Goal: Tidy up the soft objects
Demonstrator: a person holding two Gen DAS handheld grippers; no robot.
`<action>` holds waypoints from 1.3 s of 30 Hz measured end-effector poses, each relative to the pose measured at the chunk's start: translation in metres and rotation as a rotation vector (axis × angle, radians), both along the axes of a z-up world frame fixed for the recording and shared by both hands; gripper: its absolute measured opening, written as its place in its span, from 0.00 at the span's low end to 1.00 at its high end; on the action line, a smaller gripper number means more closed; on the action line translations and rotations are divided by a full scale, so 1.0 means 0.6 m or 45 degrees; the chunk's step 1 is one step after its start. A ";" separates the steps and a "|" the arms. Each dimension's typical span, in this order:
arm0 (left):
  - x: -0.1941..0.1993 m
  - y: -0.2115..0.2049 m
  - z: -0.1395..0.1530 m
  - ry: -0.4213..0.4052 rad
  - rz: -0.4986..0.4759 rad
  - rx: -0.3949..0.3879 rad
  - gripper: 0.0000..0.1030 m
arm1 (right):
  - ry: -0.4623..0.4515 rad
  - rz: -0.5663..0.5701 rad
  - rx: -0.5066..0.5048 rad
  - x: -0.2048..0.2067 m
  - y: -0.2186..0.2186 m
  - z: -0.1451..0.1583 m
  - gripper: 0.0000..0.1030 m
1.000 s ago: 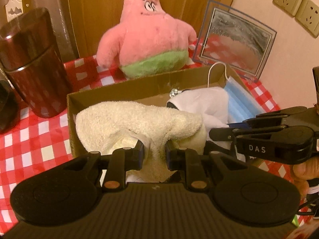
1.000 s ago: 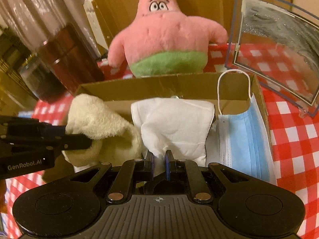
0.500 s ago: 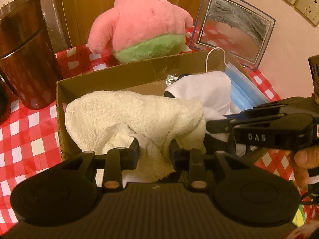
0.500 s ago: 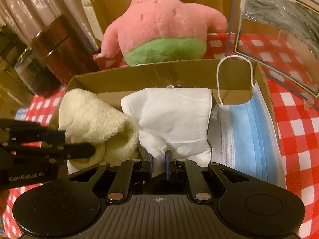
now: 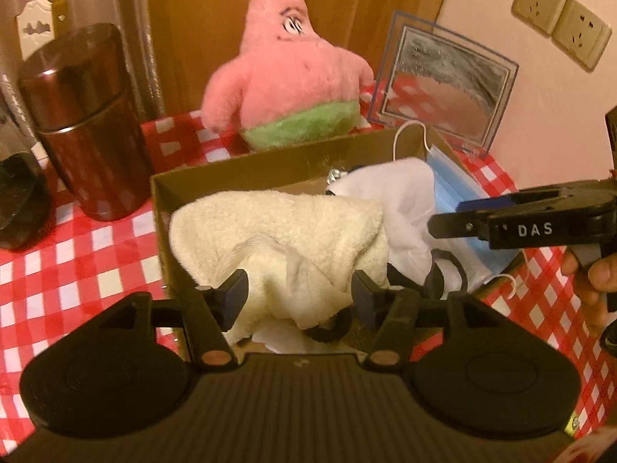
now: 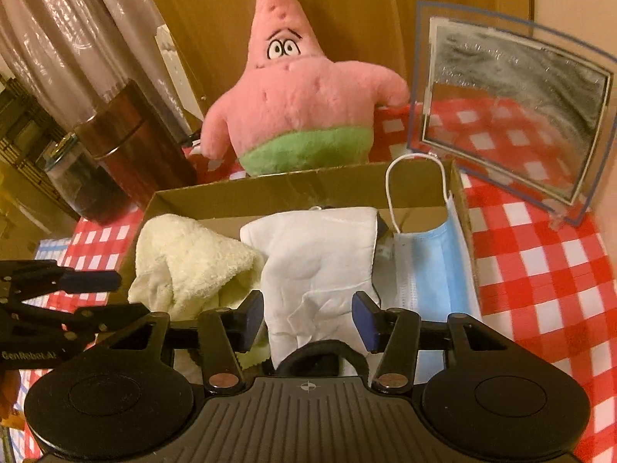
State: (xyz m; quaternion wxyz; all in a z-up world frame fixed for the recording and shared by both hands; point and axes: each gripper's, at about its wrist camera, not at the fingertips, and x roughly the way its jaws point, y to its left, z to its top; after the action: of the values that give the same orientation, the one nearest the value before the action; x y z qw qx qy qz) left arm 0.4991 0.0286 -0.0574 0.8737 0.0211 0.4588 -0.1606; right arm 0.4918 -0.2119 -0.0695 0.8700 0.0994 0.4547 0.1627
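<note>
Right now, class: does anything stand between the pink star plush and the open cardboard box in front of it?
Only the box's own back wall. The pink star plush stands on the checked tablecloth just behind the cardboard box, so it must clear that rim. Inside, a cream towel, white cloth and blue mask fill much of the floor.

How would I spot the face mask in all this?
Find the open cardboard box in front of the pink star plush. The face mask lies along the box's right side, beside the white cloth. It alone is pale blue and pleated, with a white ear loop.
</note>
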 end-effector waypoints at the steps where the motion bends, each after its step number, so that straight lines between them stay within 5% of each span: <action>1: -0.003 0.002 0.004 -0.006 0.007 0.003 0.59 | -0.001 0.000 -0.009 -0.003 0.001 0.005 0.51; 9: -0.028 0.015 0.030 -0.017 0.076 0.006 0.83 | 0.032 -0.006 -0.074 -0.028 -0.001 0.028 0.69; 22: -0.071 0.031 0.073 -0.064 0.123 0.076 0.98 | 0.035 0.008 -0.172 -0.083 -0.003 0.071 0.73; 39: -0.186 0.025 0.160 -0.158 0.209 -0.006 1.00 | -0.009 -0.028 -0.152 -0.182 -0.007 0.154 0.73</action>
State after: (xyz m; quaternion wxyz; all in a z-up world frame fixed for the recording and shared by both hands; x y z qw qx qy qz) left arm 0.3877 0.0434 0.0385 0.9107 -0.0087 0.4036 -0.0879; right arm 0.3826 -0.2160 0.0226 0.8776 0.0516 0.4595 0.1262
